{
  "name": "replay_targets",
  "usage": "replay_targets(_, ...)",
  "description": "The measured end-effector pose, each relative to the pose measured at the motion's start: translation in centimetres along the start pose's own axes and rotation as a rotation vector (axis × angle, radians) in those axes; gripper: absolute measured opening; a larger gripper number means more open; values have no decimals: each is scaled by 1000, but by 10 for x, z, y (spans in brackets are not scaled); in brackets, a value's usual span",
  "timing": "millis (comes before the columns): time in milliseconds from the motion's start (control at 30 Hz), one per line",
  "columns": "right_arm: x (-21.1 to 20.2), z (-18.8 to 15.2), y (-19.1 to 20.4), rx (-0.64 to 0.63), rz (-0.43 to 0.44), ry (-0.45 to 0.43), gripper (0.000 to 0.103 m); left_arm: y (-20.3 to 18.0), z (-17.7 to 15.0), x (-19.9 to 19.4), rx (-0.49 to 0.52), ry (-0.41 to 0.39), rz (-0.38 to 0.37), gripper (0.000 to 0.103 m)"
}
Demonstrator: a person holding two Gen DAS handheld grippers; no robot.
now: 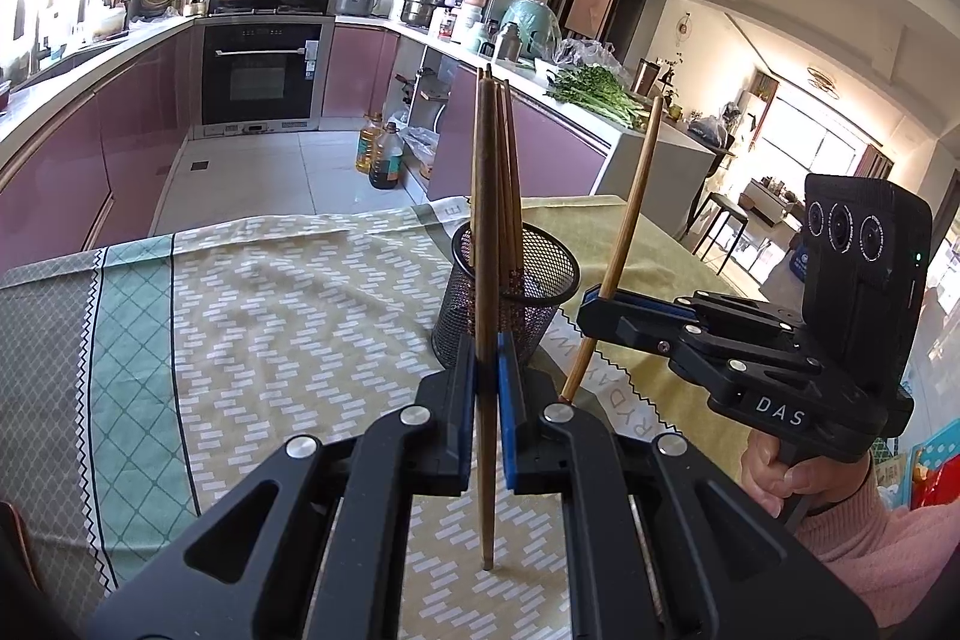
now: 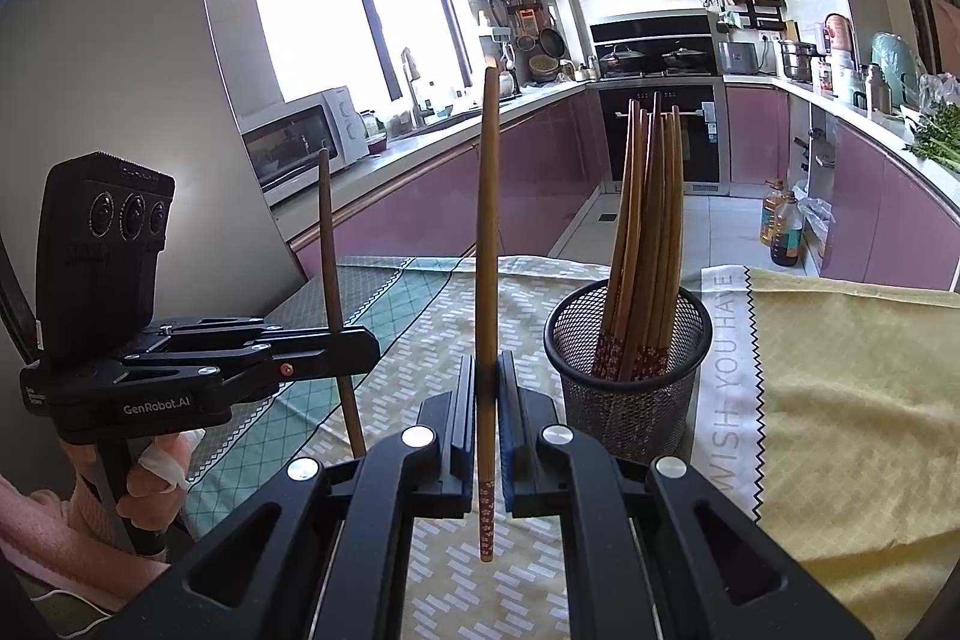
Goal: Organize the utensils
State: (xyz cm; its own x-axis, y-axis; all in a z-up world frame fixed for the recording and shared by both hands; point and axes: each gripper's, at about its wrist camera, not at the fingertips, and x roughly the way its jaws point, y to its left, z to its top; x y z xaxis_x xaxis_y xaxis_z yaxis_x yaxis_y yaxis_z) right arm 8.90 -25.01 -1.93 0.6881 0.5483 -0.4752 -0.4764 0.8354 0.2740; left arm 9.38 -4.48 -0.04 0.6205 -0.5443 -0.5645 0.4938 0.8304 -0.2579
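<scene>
Chopsticks are the job here, and each hand holds one of them upright above a table spread with patterned cloths. In the left wrist view the left gripper (image 1: 487,400) has its jaws clamped tight on a dark wooden chopstick (image 1: 486,280), which stands nearly vertical, its lower end hanging just over the green-and-white tablecloth (image 1: 270,328). Directly behind it stands a black mesh holder (image 1: 528,292) with a bundle of chopsticks (image 1: 510,196) already in it, leaning together. To the right in that view the right gripper (image 1: 591,304) comes in from the side, pinched on a lighter chopstick (image 1: 624,244) that tilts a little, its top leaning to the right; a hand (image 1: 786,472) in a pink sleeve grips the handle below. The right wrist view shows that same stick, with a flower-patterned lower end, upright between the closed jaws, and the holder a little to the right of it on the cloth, near the seam where a yellow cloth (image 2: 840,400) begins. The holder sits on the table between the two grippers, close to both, and neither held stick touches it. Kitchen counters with pink cabinet fronts (image 1: 132,142) run behind the table.
</scene>
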Motion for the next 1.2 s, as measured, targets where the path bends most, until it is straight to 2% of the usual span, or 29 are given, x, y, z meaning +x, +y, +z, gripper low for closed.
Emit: replay_targets(1200,-4,8,-4,-2,-16,-28,6,-11,9,1,26,-18,1,7)
